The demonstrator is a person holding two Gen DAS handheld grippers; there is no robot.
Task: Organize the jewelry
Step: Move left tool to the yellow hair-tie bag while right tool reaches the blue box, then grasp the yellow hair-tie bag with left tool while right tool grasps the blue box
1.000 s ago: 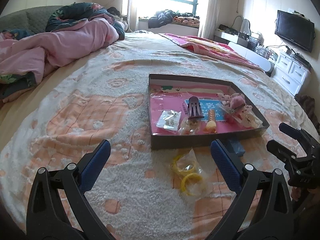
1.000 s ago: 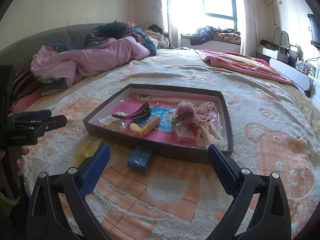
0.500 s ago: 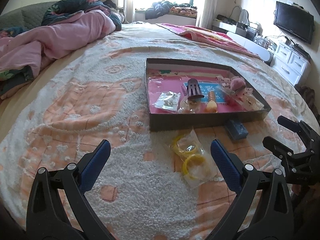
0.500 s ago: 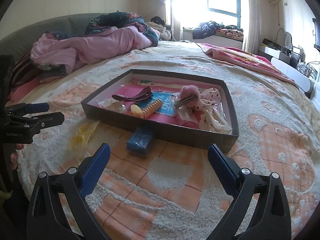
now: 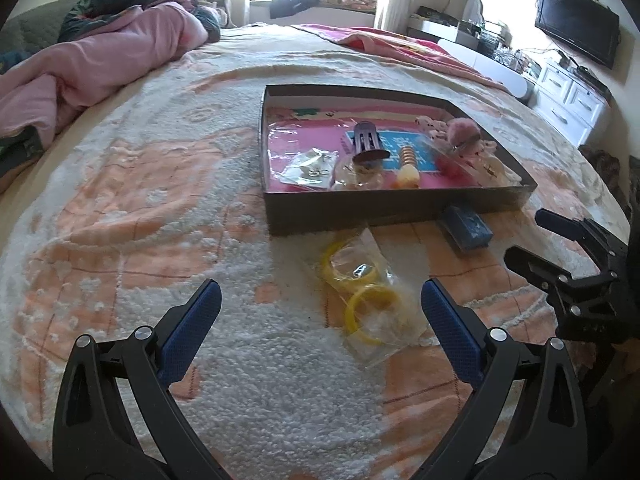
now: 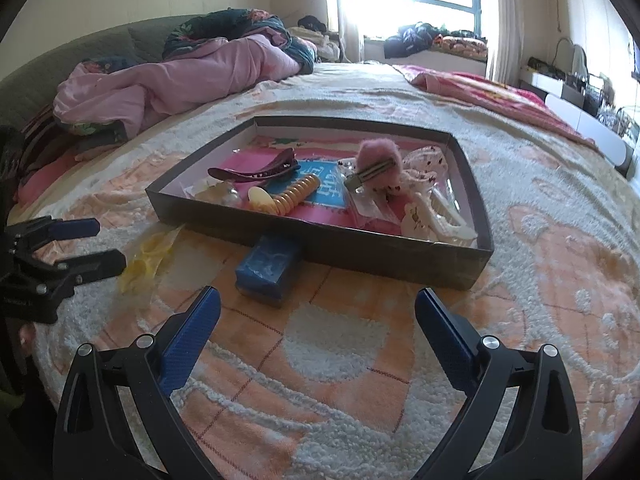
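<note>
A shallow dark box (image 5: 376, 211) with a pink floor lies on the bed and holds hair clips, a spiral hair tie (image 6: 296, 196), a pink pompom clip (image 6: 376, 164) and small bagged pieces. It also shows in the right wrist view (image 6: 360, 250). A clear bag of yellow bangles (image 5: 366, 300) lies on the blanket in front of the box, also seen from the right (image 6: 150, 260). A small blue box (image 5: 464, 226) lies against the box's front wall (image 6: 270, 266). My left gripper (image 5: 318, 322) is open and empty, just short of the bangle bag. My right gripper (image 6: 318, 328) is open and empty, just short of the blue box.
The bed has a cream and orange plush blanket (image 5: 140, 200). A pink quilt (image 5: 92, 64) is heaped at the far left. A TV (image 5: 576, 36) and white drawers (image 5: 568, 100) stand at the right wall. The bed's edge is near the right gripper's side.
Both grippers have risen and tilted down, so the box and loose items sit higher in view. Both stay open. Nothing on the bed has moved.
</note>
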